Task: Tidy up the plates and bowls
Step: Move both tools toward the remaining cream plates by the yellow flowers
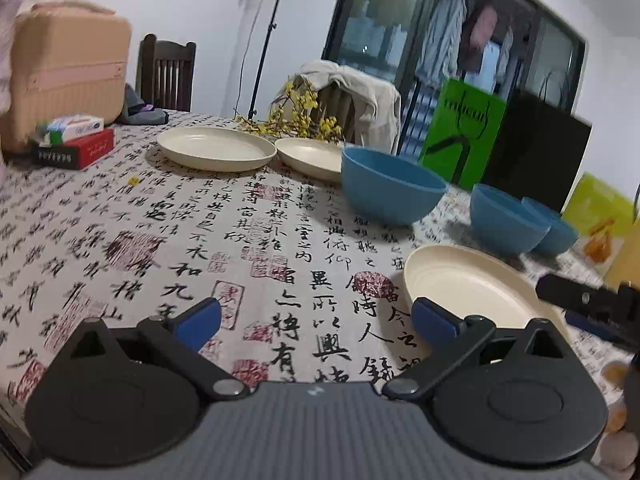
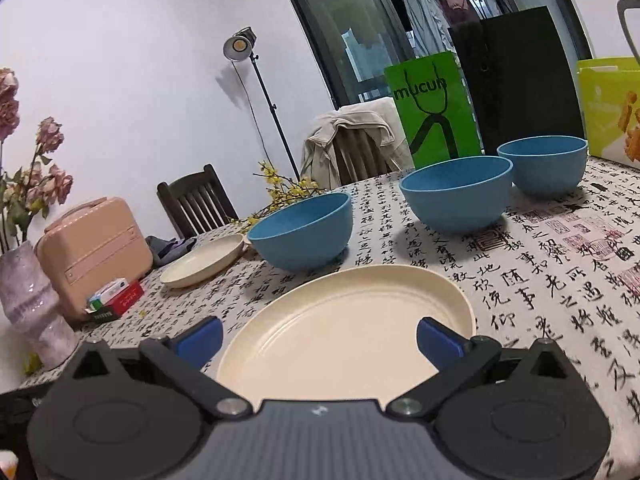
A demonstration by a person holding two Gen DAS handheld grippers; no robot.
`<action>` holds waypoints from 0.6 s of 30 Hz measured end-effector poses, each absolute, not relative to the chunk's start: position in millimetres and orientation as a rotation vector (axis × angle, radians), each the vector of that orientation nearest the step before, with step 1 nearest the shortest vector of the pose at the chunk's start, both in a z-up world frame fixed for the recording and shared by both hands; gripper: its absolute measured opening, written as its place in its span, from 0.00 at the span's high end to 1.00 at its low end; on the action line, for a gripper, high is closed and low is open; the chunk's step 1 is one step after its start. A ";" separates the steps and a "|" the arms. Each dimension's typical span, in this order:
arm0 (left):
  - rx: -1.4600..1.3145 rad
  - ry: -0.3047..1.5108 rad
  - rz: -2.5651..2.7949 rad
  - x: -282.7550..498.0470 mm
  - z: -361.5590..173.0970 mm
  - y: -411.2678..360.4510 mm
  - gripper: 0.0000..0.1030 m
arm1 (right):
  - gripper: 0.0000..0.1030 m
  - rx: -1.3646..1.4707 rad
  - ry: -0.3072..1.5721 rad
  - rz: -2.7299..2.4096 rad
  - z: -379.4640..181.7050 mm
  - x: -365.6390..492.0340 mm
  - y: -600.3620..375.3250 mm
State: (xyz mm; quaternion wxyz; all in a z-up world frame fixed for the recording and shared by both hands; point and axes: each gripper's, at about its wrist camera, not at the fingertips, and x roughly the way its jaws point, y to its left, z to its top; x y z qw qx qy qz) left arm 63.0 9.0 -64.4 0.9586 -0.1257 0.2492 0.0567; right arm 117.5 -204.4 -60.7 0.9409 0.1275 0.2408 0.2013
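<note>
- Hovering low over the table [image 2: 560, 288], the right gripper [image 2: 320, 340] stood with its jaws spread wide on either side of the near rim of a cream plate [image 2: 348, 328], gripping nothing.
- The left gripper [image 1: 316, 320] hung equally wide and empty above bare tablecloth [image 1: 160, 240], the same cream plate [image 1: 472, 284] lying just to its right.
- Two more cream plates [image 1: 216, 148] sat side by side at the far edge of the table, near a spray of yellow flowers [image 1: 300, 116].
- Three blue bowls [image 2: 304, 228] stood apart in a loose row behind the near plate, none nested.
- The step in hand appeared to be picking up the near plate; done well, that likely meant pinching the raised rim squarely, one blue pad [image 2: 436, 340] above and one below, and lifting it level so it cleared the nearest bowl.
- The plates looked shallow, round and matte, with faint rings inside; the bowls were deep, smooth and rounded, probably a light plastic that could slip in a loose pinch.
- The cloth, printed with black calligraphy and red seals, lay flat and might drag if the plate were slid.
</note>
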 end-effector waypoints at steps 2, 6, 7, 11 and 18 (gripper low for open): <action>-0.249 0.506 0.123 72.4 -62.8 5.8 0.00 | 0.00 0.237 0.507 0.417 -59.8 128.8 -200.6; -0.255 0.496 0.148 88.8 -57.6 5.6 0.00 | 0.00 0.220 0.523 0.415 -56.6 143.6 -196.9; -0.260 0.497 0.146 92.2 -56.8 6.5 0.00 | 0.00 0.219 0.522 0.411 -55.7 145.6 -196.7; -0.272 0.515 0.141 103.2 -53.5 9.6 0.00 | 0.00 0.241 0.508 0.382 -53.6 147.7 -198.0; -0.272 0.495 0.129 108.4 -45.7 25.0 0.00 | 0.00 0.288 0.498 0.333 -50.5 149.7 -192.7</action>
